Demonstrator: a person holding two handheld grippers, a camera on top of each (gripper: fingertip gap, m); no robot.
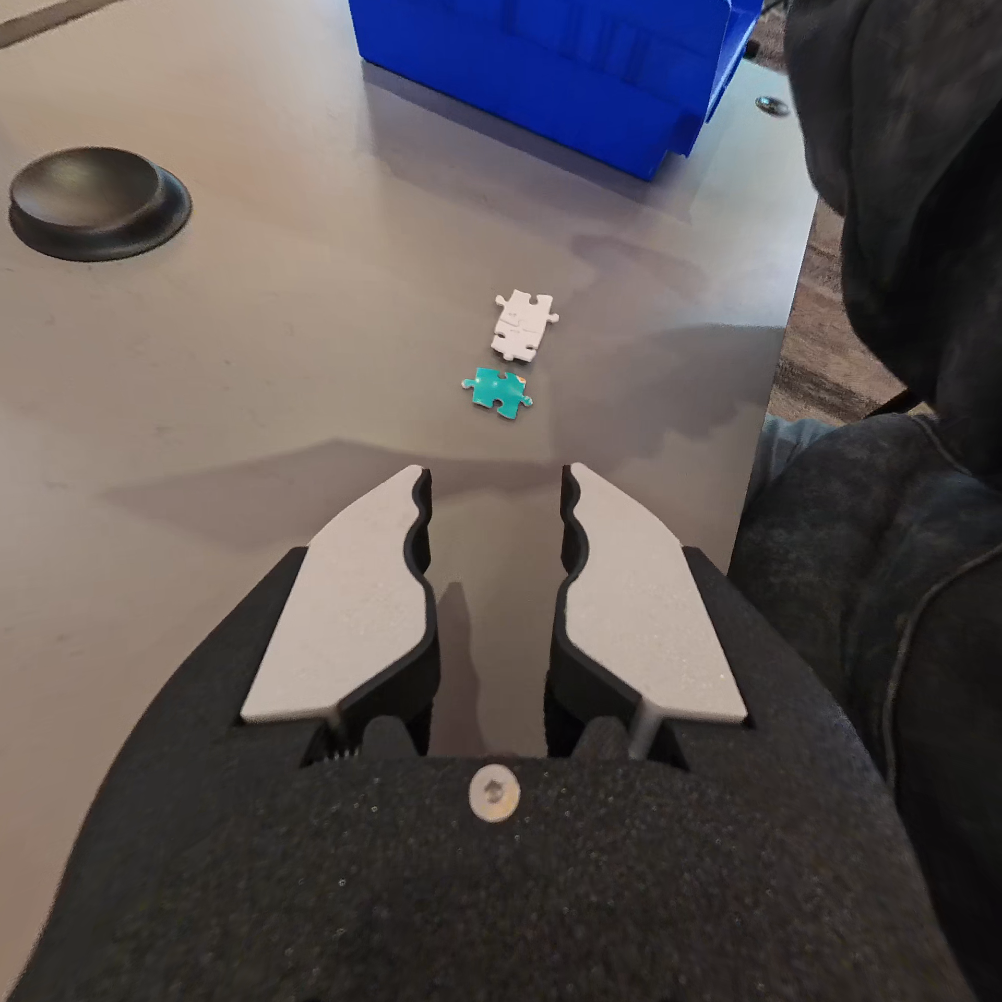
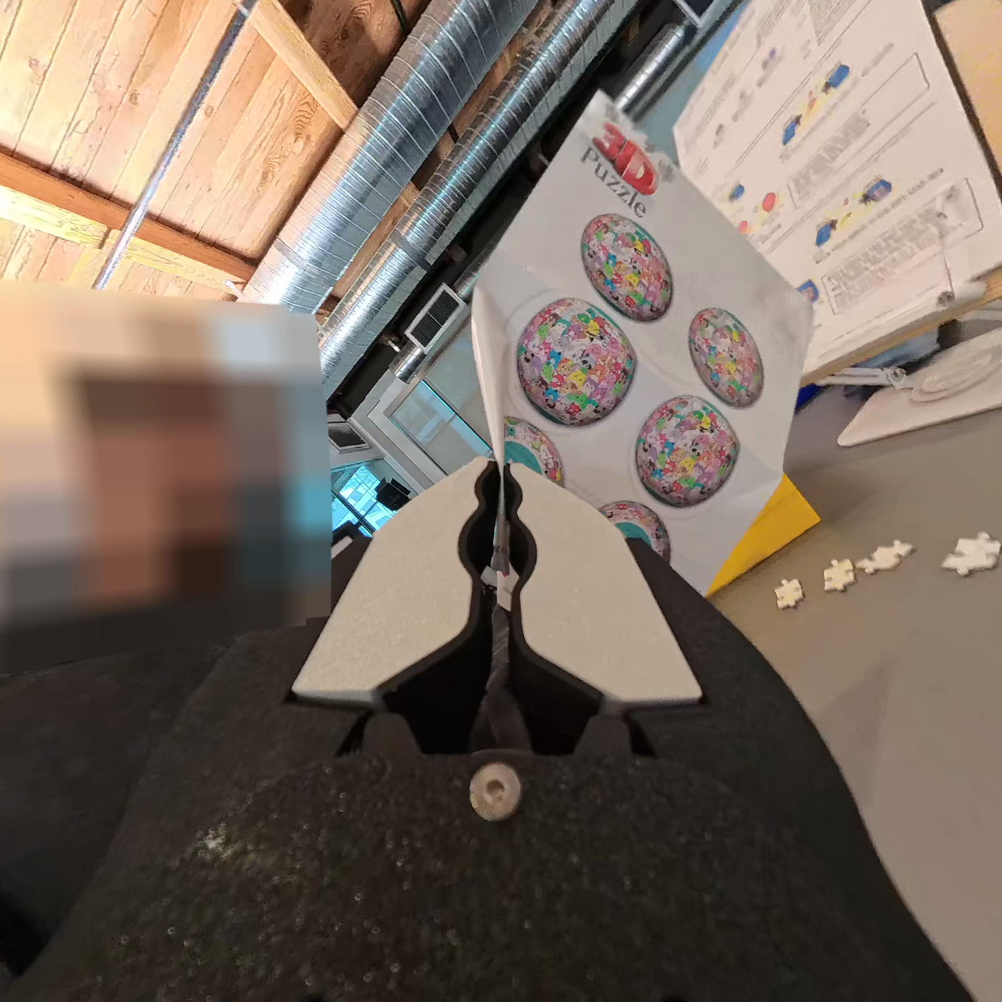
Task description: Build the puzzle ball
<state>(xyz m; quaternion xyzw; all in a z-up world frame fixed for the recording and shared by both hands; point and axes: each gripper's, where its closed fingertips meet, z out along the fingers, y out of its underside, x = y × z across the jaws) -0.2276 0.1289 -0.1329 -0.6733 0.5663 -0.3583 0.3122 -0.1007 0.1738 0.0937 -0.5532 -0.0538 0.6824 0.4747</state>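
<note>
In the left wrist view, a teal puzzle piece lies face up on the grey table, just in front of two joined white pieces lying face down. My left gripper is open and empty, a short way before the teal piece. In the right wrist view, my right gripper is shut on the edge of a printed instruction sheet with pictures of colourful puzzle balls, held up and tilted. Several loose white pieces lie on the table to the right.
A blue plastic bin stands at the far side of the table. A black round cap sits at the left. The table edge runs along the right, beside a person's dark clothing. A yellow box lies behind the sheet. Across from one pair of fingers to the other is roughly 25 centimetres. The teal puzzle piece is about 9 centimetres from my left fingertips.
</note>
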